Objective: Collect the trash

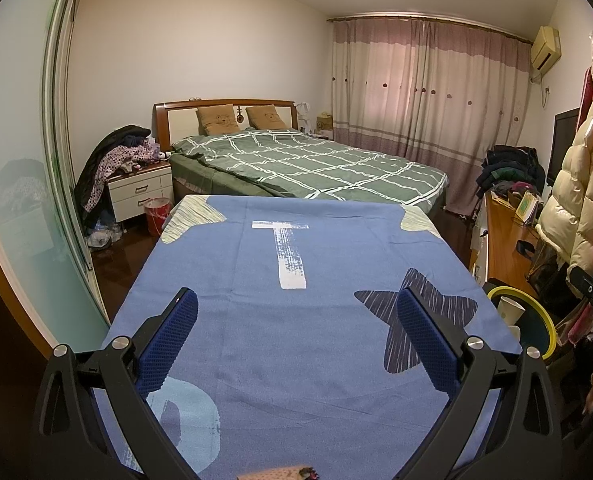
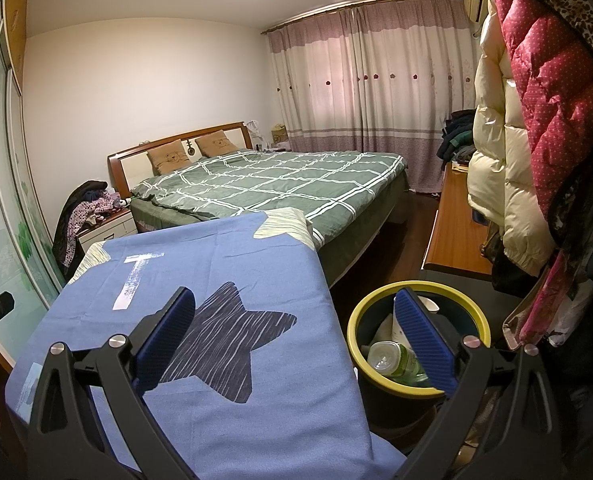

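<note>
We find both tools idle over the table, which is covered by a blue cloth printed with stars and letters. The left gripper has its jaws spread wide with nothing between them; it hangs above the middle of the cloth. The right gripper is likewise spread and empty, one finger over the dark star print, the other over the bin.

The bin, dark with a yellow rim, stands on the floor just beside the table's right edge. Inside it we see a clear plastic bottle with a green label and a white paper cup. No loose rubbish shows on the cloth in either view. A small patterned object at the near edge of the left view is too cut off to identify.

In our judgement the collection is at or near its end, the items already lying in the bin. The next move calls for checking the table's near edge for anything left; otherwise, both tools may withdraw.
</note>
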Demonstrator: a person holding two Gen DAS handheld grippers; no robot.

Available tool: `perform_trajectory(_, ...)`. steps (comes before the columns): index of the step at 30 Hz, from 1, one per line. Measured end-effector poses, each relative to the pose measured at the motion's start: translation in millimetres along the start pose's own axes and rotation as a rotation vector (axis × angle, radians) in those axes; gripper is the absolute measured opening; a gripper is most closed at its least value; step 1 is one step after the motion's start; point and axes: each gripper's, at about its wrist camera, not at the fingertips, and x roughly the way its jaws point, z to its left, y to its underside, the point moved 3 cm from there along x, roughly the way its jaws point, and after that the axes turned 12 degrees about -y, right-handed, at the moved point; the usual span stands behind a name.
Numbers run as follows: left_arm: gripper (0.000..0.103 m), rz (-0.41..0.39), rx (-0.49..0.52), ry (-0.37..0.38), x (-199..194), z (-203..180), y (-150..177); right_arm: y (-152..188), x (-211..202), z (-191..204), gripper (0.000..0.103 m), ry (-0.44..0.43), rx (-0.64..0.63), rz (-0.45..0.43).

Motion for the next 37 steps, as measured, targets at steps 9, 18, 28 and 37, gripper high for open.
perform_trajectory(9, 0.098, 0.001, 0.002, 0.001, 0.4, -1.0, -0.2, 0.8, 2.4, 2.1, 0.095, 0.000, -0.001, 0.002)
perform_trajectory(18, 0.098, 0.016, 0.008, 0.013, 7.6, -0.8, 1.1, 0.2, 2.3, 1.4, 0.095, 0.000, 0.000, 0.003)
perform_trajectory(28, 0.098, 0.045, 0.015, 0.023, 28.9, -0.3, -2.4, 3.8, 14.5, 4.7, 0.095, -0.009, -0.006, 0.024)
perform_trajectory(37, 0.098, 0.163, 0.061, -0.073, 138.6, 2.6, -16.9, -18.2, 104.2, 4.2, 0.096, -0.122, 0.026, 0.101)
